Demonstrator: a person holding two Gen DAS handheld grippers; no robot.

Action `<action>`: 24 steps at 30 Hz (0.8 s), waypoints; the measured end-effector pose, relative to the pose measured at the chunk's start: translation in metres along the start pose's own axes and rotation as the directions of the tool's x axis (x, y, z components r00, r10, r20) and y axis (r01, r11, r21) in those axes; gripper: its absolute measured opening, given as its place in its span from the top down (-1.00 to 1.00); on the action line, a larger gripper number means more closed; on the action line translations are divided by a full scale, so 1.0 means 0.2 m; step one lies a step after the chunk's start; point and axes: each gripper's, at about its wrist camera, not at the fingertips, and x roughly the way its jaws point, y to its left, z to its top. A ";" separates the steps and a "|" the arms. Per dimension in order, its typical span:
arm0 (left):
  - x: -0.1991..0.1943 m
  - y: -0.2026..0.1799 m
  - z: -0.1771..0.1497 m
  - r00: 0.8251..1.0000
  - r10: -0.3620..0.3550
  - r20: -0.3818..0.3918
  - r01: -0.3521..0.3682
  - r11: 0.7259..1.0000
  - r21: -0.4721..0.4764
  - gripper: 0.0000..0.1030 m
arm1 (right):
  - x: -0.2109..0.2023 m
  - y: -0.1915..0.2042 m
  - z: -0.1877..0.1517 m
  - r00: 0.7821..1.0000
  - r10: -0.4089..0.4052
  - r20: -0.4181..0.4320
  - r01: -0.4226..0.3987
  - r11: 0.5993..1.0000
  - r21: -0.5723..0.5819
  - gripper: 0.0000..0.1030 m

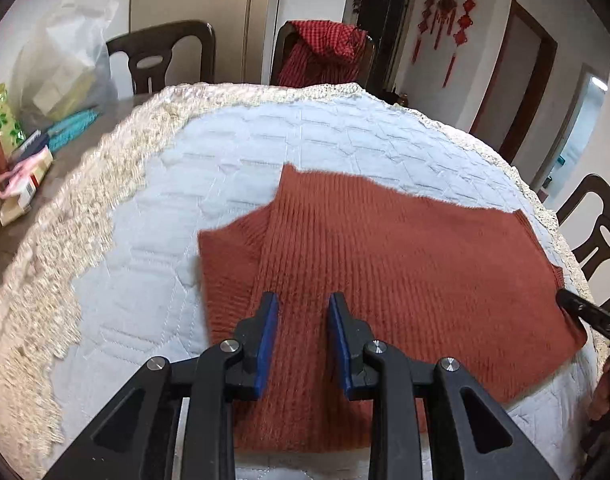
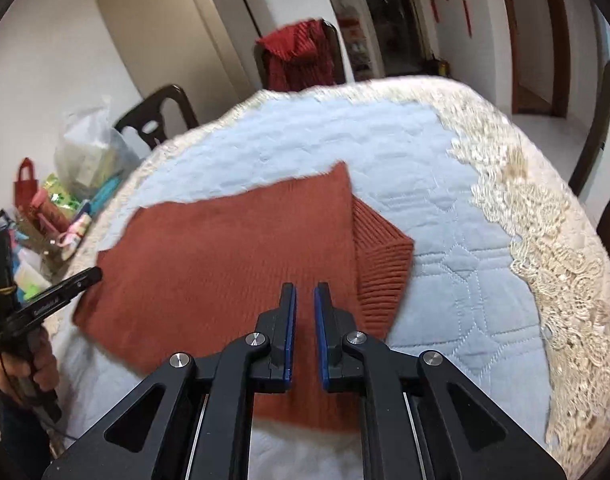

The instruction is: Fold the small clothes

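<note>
The rust-brown ribbed knit garment (image 1: pixel 385 272) lies flat on the pale blue quilted cloth with a cream lace border (image 1: pixel 209 184) that covers the bench, toward its near edge. It looks partly folded already: a ribbed sleeve or flap (image 2: pixel 379 264) sticks out from under the main panel, at about 2 o'clock from the right gripper in the right wrist view and at 10 o'clock from the left gripper in the left wrist view.

The left gripper (image 1: pixel 303 304) hovers over the garment with its blue pads a narrow gap apart and nothing between them. The right gripper (image 2: pixel 305 294) is all but closed, its pads empty too, over the panel beside the ribbed flap.

Risks from here, as I judge them:
- The right gripper is too narrow to take any fabric. If it comes down like this it will only push the knit and bunch it.
- The knit is thick and doubled in places. A pinch may catch one layer only, so the fold underneath slides apart when lifted.
- The quilted cloth is soft. A deep pinch could grab it with the garment and drag the whole cover.
- The garment sits near the bench edge at 6 o'clock, so a pull toward the person could slide it off.
- Uneven lifting by the two grippers would skew the fold line.
</note>
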 end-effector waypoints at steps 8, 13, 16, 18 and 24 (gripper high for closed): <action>-0.02 -0.03 0.06 1.000 0.014 0.017 -0.015 0.999 0.028 0.44 | -0.03 0.00 0.04 0.999 0.025 0.023 -0.025 1.000 0.000 0.82; 0.06 -0.04 0.12 0.999 0.039 0.024 -0.040 0.998 0.044 0.44 | 0.03 0.02 0.11 0.999 0.019 0.027 -0.019 1.000 -0.007 0.82; 0.10 -0.03 0.12 0.999 0.045 0.012 -0.046 0.998 0.049 0.43 | 0.08 -0.03 0.10 0.999 0.033 0.017 -0.033 0.999 0.021 0.82; 0.10 -0.03 0.10 0.999 0.041 0.022 -0.042 0.998 0.051 0.42 | 0.07 -0.05 0.09 0.998 0.048 0.028 -0.049 0.998 0.027 0.82; 0.11 -0.03 0.10 0.999 0.042 0.022 -0.043 0.998 0.051 0.42 | 0.08 -0.05 0.09 0.998 0.052 0.033 -0.052 0.998 0.027 0.83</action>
